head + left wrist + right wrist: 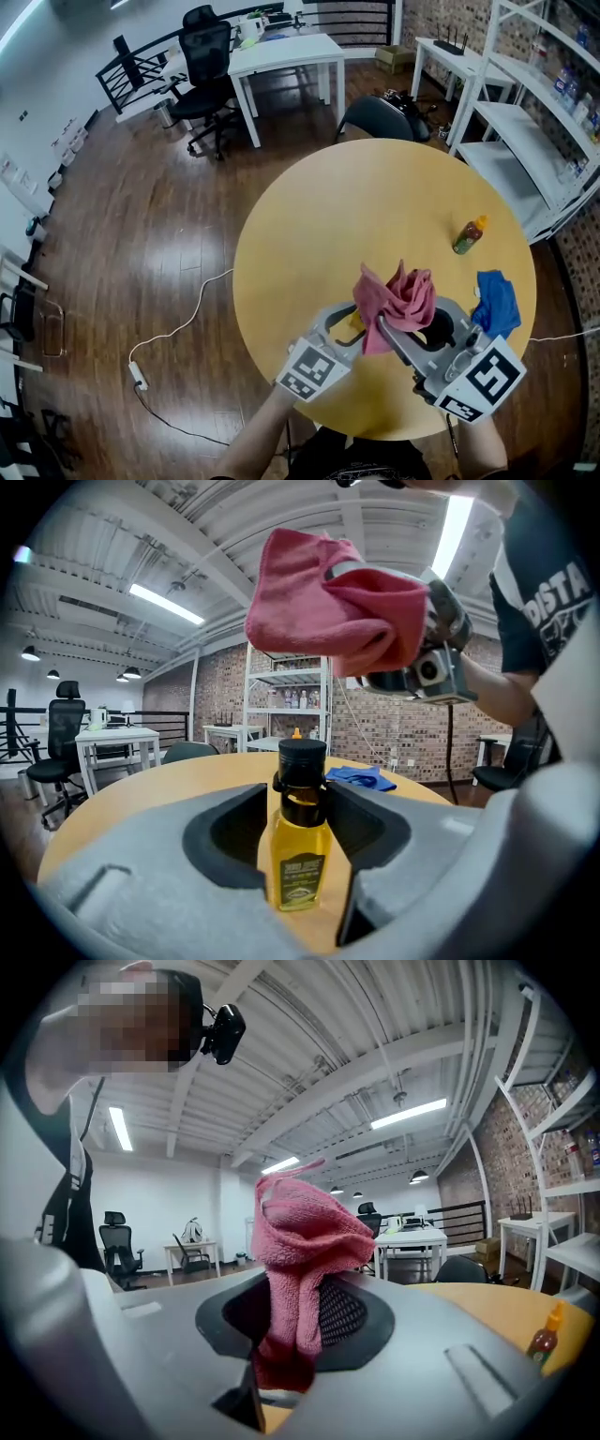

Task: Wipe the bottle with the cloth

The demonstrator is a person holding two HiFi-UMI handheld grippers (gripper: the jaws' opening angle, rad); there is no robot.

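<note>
A small bottle (300,855) of yellow oil with a black cap stands upright on the round wooden table (375,206), between the jaws of my left gripper (298,832). The pads sit close beside it, with a thin strip of table showing on the right side. In the head view only a bit of yellow marks the bottle (357,322), under the pink cloth (398,300). My right gripper (295,1326) is shut on the bunched pink cloth (305,1251). It holds the cloth (328,611) just above the bottle's cap, apart from it.
A blue cloth (495,302) lies crumpled at the table's right edge. A small brown sauce bottle (469,235) with an orange cap stands further back on the right. A dark chair (375,117) is behind the table, and white shelves (534,141) stand to the right.
</note>
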